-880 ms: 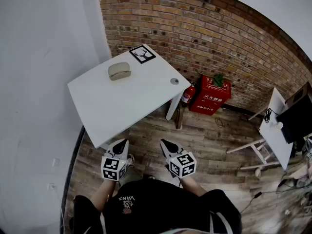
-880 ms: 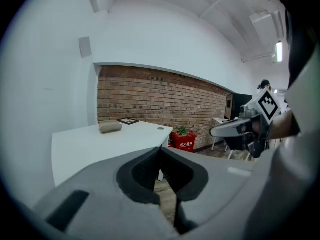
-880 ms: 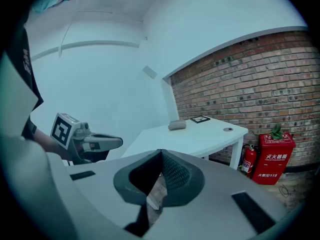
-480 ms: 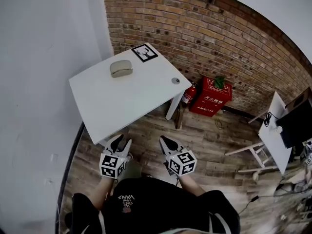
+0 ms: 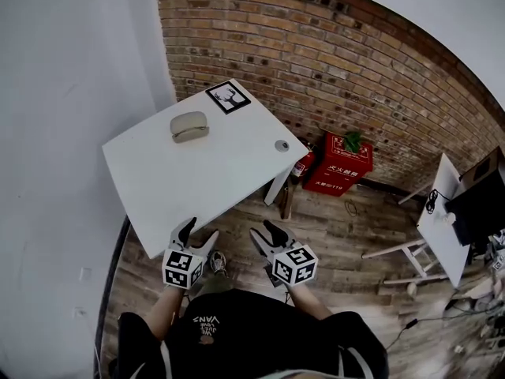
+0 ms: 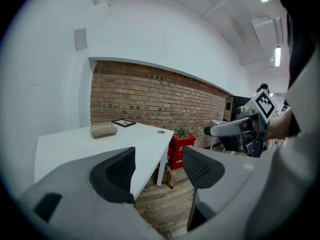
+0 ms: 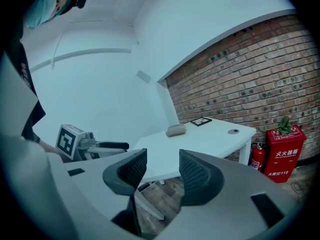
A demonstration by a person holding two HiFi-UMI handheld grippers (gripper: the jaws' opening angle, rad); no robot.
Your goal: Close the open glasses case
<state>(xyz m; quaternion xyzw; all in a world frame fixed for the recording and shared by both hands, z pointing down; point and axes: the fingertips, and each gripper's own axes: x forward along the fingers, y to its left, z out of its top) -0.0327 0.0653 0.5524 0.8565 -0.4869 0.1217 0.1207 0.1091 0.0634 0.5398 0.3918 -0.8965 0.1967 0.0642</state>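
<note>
A beige glasses case (image 5: 190,126) lies near the far left corner of the white table (image 5: 197,180); a dark slit runs along its front. It also shows small in the left gripper view as the case (image 6: 103,129) and in the right gripper view as the case (image 7: 176,130). My left gripper (image 5: 199,231) hangs over the table's near edge, jaws apart and empty. My right gripper (image 5: 264,231) is beside it over the wooden floor, open and empty. Both grippers are far short of the case. The left gripper (image 6: 157,156) and the right gripper (image 7: 162,159) each show a clear gap.
A framed deer picture (image 5: 228,96) lies at the table's far corner and a small round disc (image 5: 282,145) near its right edge. A red fire-extinguisher box (image 5: 339,163) stands by the brick wall. A white wall runs along the left. Another white table (image 5: 442,212) stands at right.
The left gripper's jaws have spread apart from a nearly closed stance. Both grippers have edged forward toward the table's near edge.
</note>
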